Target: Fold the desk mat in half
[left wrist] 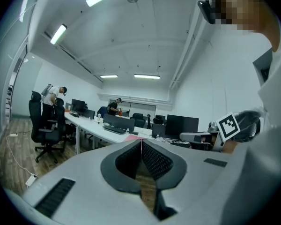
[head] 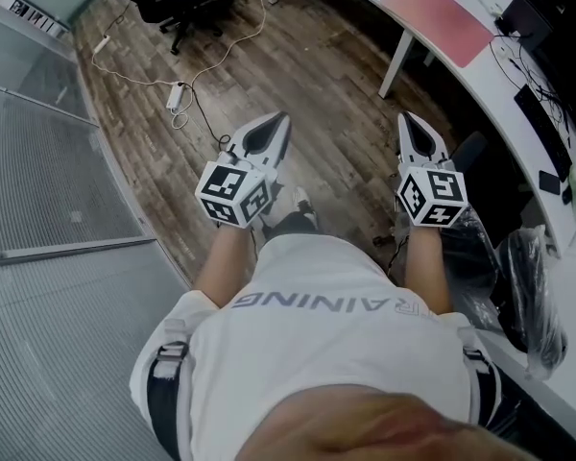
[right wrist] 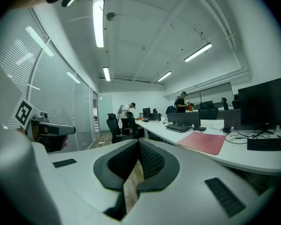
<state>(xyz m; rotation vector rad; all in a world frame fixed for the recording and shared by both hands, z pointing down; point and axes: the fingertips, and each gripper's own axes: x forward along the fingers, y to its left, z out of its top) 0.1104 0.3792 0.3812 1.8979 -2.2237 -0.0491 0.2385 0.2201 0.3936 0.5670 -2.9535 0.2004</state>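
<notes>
Approach step only: left gripper (head: 282, 121) and right gripper (head: 408, 123) clamped fully together, holding nothing. Pink desk mat (head: 437, 19) flat on white desk (head: 480, 80), well apart, ahead to the right. Next: step closer, open jaws, pinch 1 edge.

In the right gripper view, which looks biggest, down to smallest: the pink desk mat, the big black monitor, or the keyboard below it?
1. black monitor
2. pink desk mat
3. keyboard
This is by looks only; nearness to the camera leaves true sizes unsure.

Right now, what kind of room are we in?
Most likely an open-plan office: a long white desk carries a black monitor and a keyboard, a pink desk mat lies on it, and black swivel chairs stand on the wood floor.
</notes>
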